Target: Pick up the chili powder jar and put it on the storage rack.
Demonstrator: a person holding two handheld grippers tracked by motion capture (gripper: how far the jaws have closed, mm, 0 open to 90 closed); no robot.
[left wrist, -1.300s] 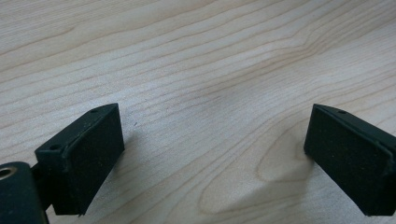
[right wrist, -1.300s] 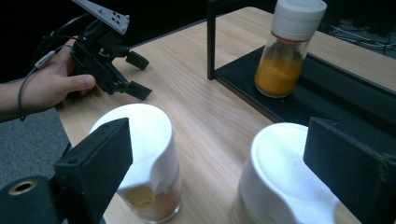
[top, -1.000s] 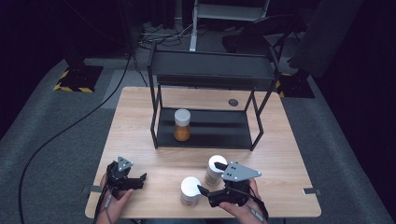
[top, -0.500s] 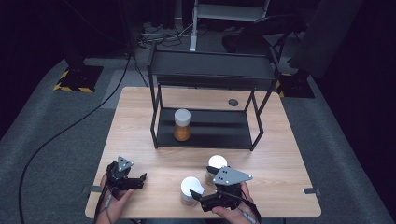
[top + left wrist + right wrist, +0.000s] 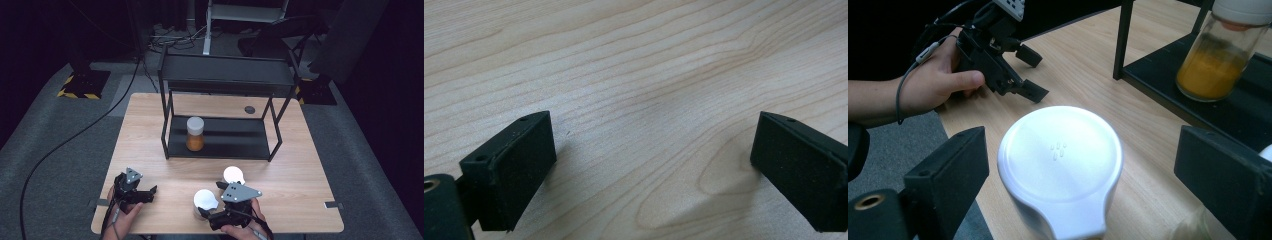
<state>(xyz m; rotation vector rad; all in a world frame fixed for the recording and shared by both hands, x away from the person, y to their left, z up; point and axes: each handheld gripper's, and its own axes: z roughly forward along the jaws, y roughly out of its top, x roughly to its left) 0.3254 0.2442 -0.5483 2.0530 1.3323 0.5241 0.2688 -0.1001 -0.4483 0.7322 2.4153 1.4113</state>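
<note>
Two white-lidded jars stand on the wooden table (image 5: 150,125): a nearer one (image 5: 205,198) and another (image 5: 233,174) behind it to the right. My right gripper (image 5: 212,201) is open, its jaws on either side of the nearer jar without touching it. The right gripper view looks down on that round white lid (image 5: 1060,160) between the spread jaws of the right gripper (image 5: 1083,160). My left gripper (image 5: 150,194) rests open at the front left. In its own view the left gripper (image 5: 654,165) has bare wood between the jaws.
A black two-level rack (image 5: 225,75) stands mid-table with a jar of orange powder (image 5: 195,134) on its lower shelf (image 5: 1248,110). A small dark disc (image 5: 249,109) lies behind the rack. The left hand and its gripper (image 5: 1020,70) appear beyond the lid.
My right gripper has drawn back towards the front edge and left, from beside the farther jar to straddling the nearer one. The left gripper has not moved.
</note>
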